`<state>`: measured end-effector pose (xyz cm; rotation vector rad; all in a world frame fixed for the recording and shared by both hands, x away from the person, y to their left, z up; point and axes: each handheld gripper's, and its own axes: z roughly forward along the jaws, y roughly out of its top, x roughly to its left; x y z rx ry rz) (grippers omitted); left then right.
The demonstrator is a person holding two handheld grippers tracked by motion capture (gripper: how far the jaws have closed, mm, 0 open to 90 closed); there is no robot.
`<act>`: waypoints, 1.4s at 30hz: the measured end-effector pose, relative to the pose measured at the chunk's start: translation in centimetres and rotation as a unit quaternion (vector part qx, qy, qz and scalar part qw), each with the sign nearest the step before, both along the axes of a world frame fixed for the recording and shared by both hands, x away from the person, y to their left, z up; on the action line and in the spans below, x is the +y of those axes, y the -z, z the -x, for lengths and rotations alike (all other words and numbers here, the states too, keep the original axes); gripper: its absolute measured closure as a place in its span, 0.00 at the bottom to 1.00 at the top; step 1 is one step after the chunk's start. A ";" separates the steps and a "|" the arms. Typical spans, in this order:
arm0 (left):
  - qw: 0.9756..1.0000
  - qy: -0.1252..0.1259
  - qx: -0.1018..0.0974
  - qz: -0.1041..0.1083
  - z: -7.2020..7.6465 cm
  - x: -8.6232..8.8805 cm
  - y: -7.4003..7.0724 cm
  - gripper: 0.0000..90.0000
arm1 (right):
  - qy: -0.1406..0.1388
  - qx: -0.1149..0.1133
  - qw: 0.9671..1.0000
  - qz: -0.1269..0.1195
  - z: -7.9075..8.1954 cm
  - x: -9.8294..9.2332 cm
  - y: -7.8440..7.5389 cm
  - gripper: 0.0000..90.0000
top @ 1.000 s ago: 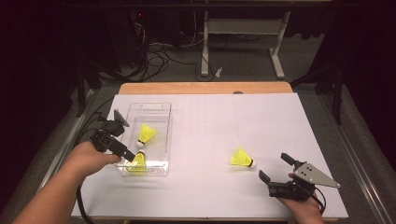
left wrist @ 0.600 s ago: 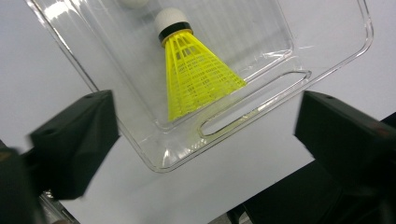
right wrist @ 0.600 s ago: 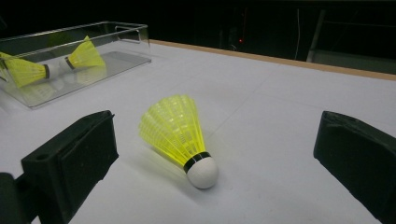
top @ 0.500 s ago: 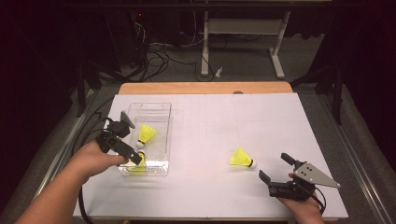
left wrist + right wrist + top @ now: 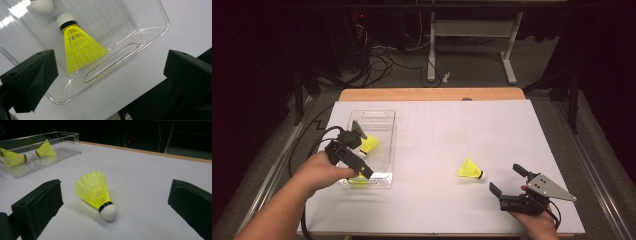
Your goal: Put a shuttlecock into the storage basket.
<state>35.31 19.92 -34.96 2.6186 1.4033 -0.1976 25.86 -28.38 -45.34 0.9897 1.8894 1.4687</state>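
The loose shuttlecock [image 5: 470, 169] lies on its side on the white worktop [image 5: 452, 130], toward the near right corner and well apart from the tray [image 5: 379, 116]. In the high view its long axis runs nearly along the near edge: the white cork [image 5: 482, 175] points right and slightly toward the person, and the yellow skirt flares away to the left.

The right gripper [image 5: 507, 181] sits just beyond that cork end, near the front edge, with its jaws spread wide and nothing between them. In the right gripper view the shuttlecock [image 5: 96, 193] lies ahead, between the two black jaws, cork nearest and skirt fanning away toward the tray [image 5: 37, 147]. This is plainly the nearer hand. A short push forward along the worktop would likely bring the jaws to either side of the cork.

The left gripper [image 5: 362, 165] is over the near end of the tray by the left edge, well apart from the loose shuttlecock. Its jaws have just been opening and now stand wide with nothing gripped; in the left gripper view a shuttlecock [image 5: 78, 47] lies free on the tray floor below them. A second one [image 5: 370, 144] lies farther in.
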 end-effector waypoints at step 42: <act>0.995 0.098 0.003 0.015 0.9 -10.0 -0.5 0.01 | -0.002 0.000 1.000 -0.003 -0.1 0.0 0.0 0.00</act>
